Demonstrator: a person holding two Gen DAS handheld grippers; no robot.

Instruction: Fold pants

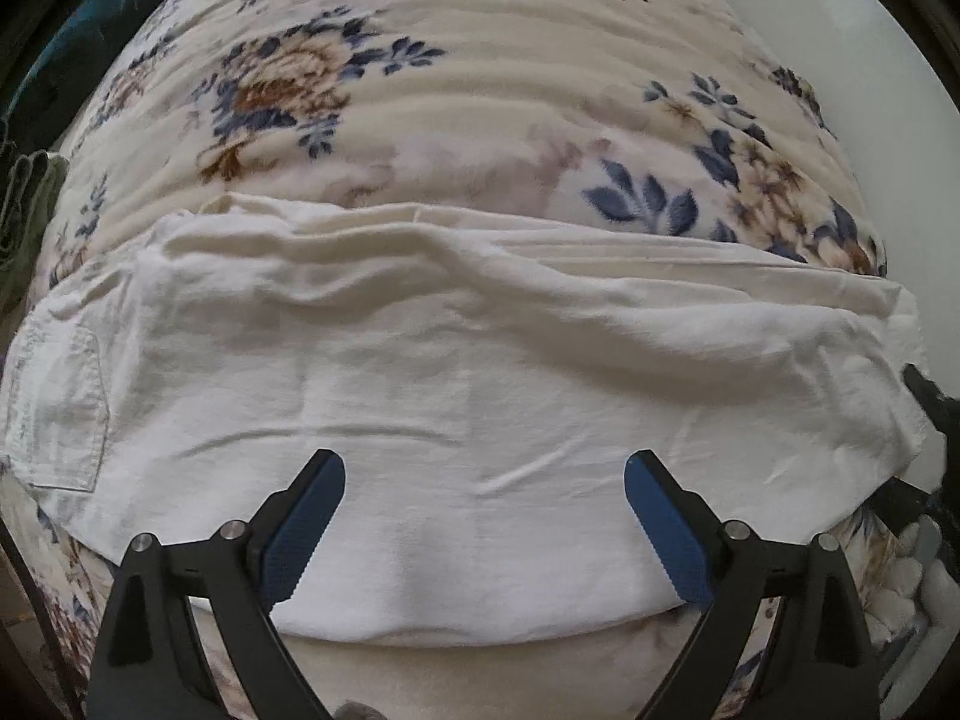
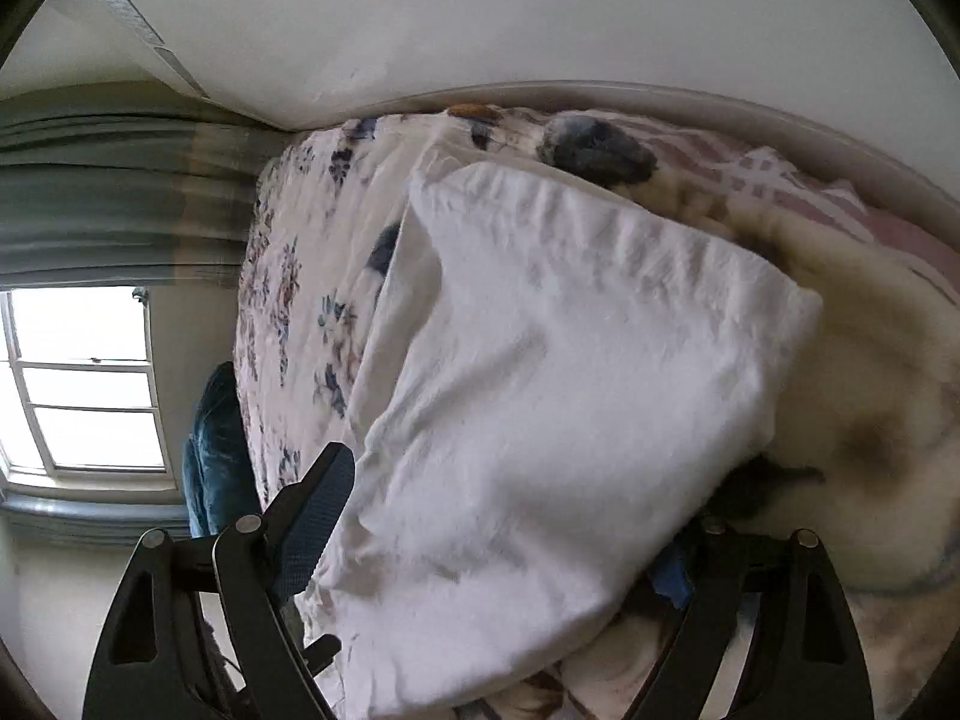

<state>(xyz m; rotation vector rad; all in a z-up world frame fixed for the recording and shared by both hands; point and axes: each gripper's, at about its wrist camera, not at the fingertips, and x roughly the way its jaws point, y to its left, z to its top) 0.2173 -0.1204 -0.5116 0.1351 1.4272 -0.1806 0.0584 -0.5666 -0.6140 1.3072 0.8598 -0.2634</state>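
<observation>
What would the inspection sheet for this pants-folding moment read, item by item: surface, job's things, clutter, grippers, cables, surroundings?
Surface: floral blanket spread over a bed.
Job's things: white pants lying folded across the blanket, patch pocket facing up at one end.
Clutter: dark fuzzy item near the bed's far edge; identity unclear.
Grippers: left gripper open above the pants, nothing between its fingers; right gripper open, pants fabric between its fingers, not pinched.
Cables: nothing seen.
Surroundings: window, grey curtain, white wall.

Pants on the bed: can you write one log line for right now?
pants: folded, on flowery blanket | left hand-held gripper: open above pants | right hand-held gripper: open
</observation>
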